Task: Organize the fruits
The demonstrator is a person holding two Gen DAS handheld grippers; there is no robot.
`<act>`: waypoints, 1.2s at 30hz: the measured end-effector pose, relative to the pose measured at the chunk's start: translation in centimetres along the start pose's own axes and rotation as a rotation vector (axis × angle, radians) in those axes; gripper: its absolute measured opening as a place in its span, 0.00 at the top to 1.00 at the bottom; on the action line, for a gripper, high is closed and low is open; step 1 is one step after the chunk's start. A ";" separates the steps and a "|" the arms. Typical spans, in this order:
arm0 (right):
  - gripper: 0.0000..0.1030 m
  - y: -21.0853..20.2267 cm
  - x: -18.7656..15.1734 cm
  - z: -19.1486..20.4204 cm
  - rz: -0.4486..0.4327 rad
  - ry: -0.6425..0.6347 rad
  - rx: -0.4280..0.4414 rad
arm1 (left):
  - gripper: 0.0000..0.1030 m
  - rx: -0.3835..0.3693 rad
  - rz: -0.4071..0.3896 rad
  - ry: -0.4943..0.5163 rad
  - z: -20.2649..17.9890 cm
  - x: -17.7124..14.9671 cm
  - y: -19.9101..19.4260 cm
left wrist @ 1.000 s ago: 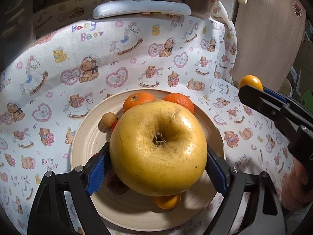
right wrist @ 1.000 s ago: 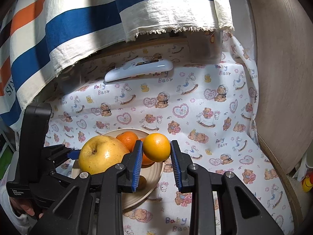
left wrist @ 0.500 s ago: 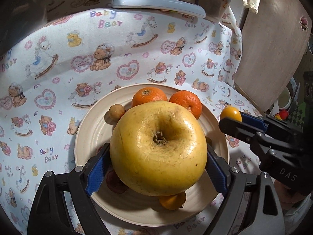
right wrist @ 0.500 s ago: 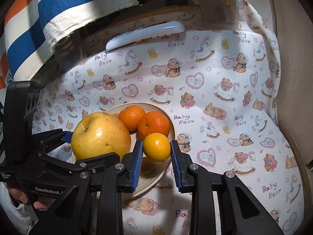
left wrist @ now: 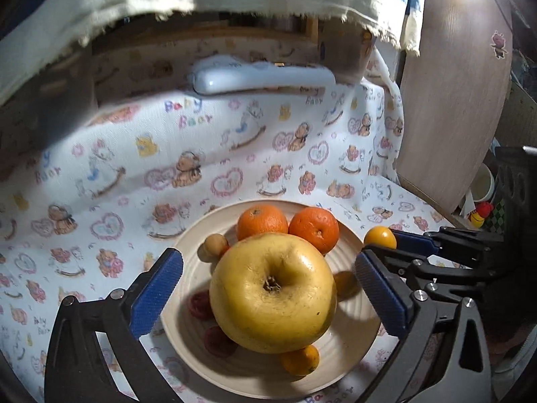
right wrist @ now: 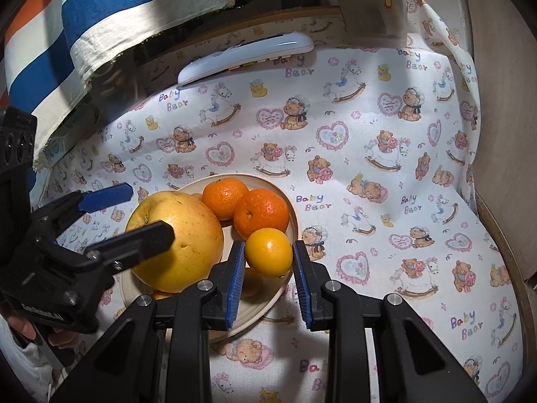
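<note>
A large yellow pomelo (left wrist: pixel 272 292) rests on the cream plate (left wrist: pixel 352 332) among two tangerines (left wrist: pixel 313 229), a small brown fruit (left wrist: pixel 214 244), dark red fruits (left wrist: pixel 220 341) and a small orange one (left wrist: pixel 301 359). My left gripper (left wrist: pixel 268 297) is open, its blue pads apart on both sides of the pomelo. My right gripper (right wrist: pixel 268 270) is shut on a small yellow-orange citrus (right wrist: pixel 269 252), held over the plate's right rim (right wrist: pixel 292 215). The pomelo (right wrist: pixel 176 241) and the tangerines (right wrist: pixel 260 211) also show in the right wrist view.
The plate stands on a teddy-bear print cloth (right wrist: pixel 386 168). A white remote (right wrist: pixel 246 55) lies at the back. A striped cloth (right wrist: pixel 100 20) hangs at the back left. A wooden panel (left wrist: pixel 453 100) stands at the right.
My left gripper has opened, let go of the pomelo onto the plate and drawn back. My right gripper has lowered the small citrus towards the plate's right rim.
</note>
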State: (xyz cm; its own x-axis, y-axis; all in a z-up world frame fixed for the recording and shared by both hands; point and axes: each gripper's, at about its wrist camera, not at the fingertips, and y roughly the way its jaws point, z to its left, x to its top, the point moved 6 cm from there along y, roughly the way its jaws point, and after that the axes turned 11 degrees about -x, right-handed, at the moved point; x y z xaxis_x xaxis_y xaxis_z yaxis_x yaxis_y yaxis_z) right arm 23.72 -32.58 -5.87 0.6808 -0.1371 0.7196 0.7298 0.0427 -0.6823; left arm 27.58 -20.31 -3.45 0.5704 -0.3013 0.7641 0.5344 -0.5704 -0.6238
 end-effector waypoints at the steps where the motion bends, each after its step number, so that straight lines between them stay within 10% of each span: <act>1: 0.71 0.0 0.0 0.0 0.000 0.000 0.000 | 0.01 0.009 -0.013 0.002 0.1 0.2 -0.4; 15: 0.71 -0.1 -0.5 1.2 0.004 -0.048 0.004 | 0.01 0.141 -0.398 0.025 0.8 0.7 -12.4; 19: 0.33 -1.0 -0.2 1.5 -0.042 -0.051 0.004 | 0.01 0.187 -0.447 0.007 0.9 0.3 -15.1; 24: 0.31 -4.1 0.7 2.3 -0.155 -0.047 0.050 | 0.01 0.211 -0.517 -0.019 0.7 -0.5 -18.2; 31: 0.00 -9.1 1.7 3.4 -0.374 -0.075 0.027 | 0.01 0.278 -0.586 0.042 -0.6 -1.4 -21.5; 36: 0.01 -11.7 1.2 3.2 -0.483 -0.051 0.002 | 0.01 0.295 -0.605 0.065 -1.1 -2.6 -22.0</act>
State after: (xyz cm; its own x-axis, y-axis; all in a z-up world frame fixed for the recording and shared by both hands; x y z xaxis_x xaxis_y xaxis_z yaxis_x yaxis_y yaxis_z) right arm 16.17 -30.10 3.38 0.2660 -0.0931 0.9595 0.9633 -0.0121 -0.2682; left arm 13.65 -7.85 8.45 0.0833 -0.0447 0.9955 0.9011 -0.4232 -0.0944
